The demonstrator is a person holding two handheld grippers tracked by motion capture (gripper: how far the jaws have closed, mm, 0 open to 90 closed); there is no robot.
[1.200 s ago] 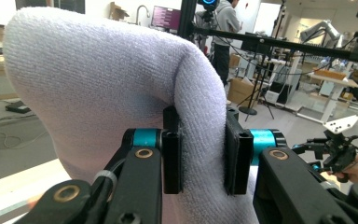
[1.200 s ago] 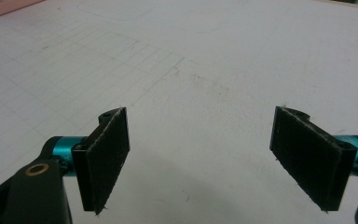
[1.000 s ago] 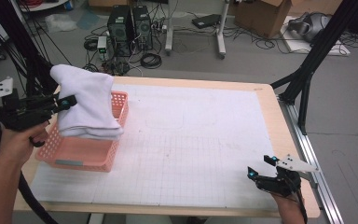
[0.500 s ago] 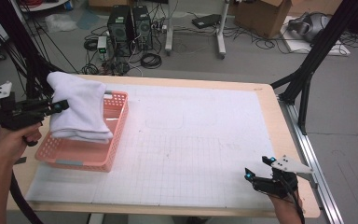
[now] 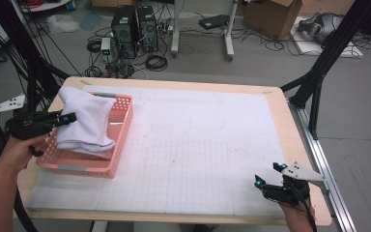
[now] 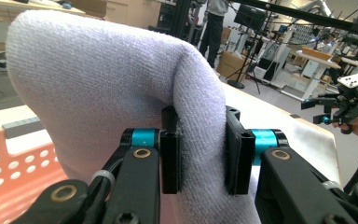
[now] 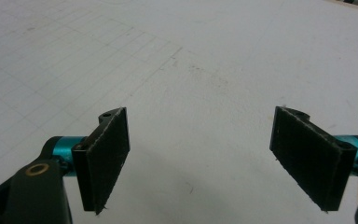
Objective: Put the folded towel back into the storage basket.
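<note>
A folded white towel hangs into a pink perforated basket at the table's left side. My left gripper is shut on the towel's left edge, held level from the left. In the left gripper view the thick terry fold is pinched between both black pads. My right gripper rests low near the table's front right corner, its jaws wide apart with nothing between them. The right gripper view has bare gridded mat between the pads.
A white gridded mat covers the wooden table. Black frame legs stand at the right, a rail runs along the right edge. Computers and cables lie on the floor behind.
My left gripper has carried the towel down and to the left, so it now sinks lower into the basket. The right gripper has stayed in place.
</note>
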